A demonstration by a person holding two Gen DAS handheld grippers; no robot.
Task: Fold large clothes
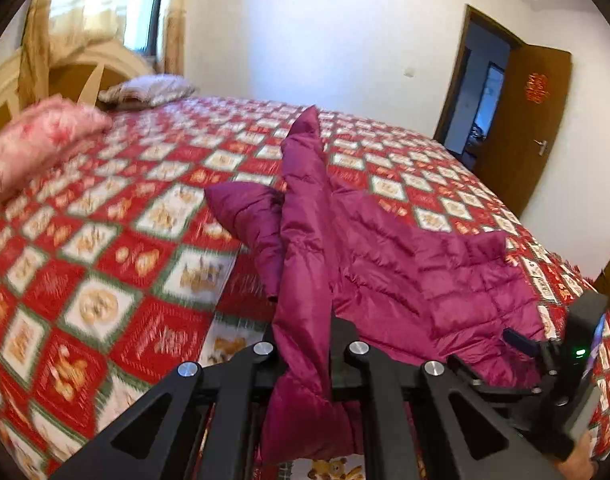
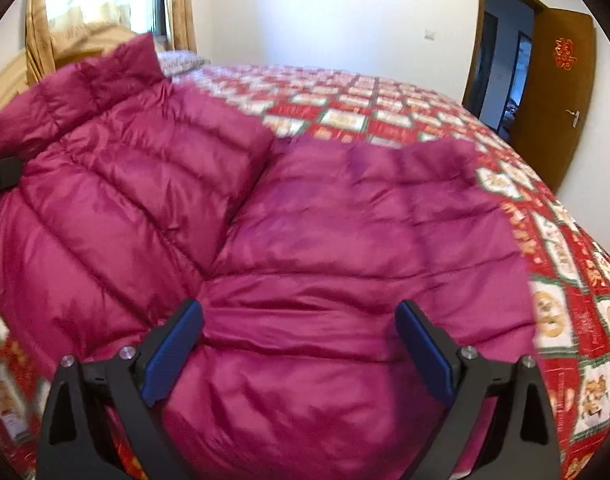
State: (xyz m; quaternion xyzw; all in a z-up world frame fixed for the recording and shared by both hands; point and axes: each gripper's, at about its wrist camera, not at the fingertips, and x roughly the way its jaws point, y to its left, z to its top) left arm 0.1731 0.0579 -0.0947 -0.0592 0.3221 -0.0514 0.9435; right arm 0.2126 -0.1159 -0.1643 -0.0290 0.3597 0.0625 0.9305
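Observation:
A magenta quilted down jacket (image 1: 405, 264) lies on a bed with a red, white and green patterned cover (image 1: 105, 240). My left gripper (image 1: 305, 344) is shut on a fold of the jacket's edge, which rises as a ridge between the fingers. My right gripper (image 2: 301, 344) is open, its blue pads (image 2: 173, 352) spread over the jacket (image 2: 305, 240), which bulges up between them. The right gripper also shows in the left wrist view (image 1: 545, 352), at the jacket's near right edge.
A pink pillow (image 1: 37, 140) and a pale pillow (image 1: 149, 90) lie by the cream headboard (image 1: 105, 64). Curtained window behind. An open brown door (image 1: 521, 128) stands at the far right. The bed's right edge (image 2: 585, 280) is close to the jacket.

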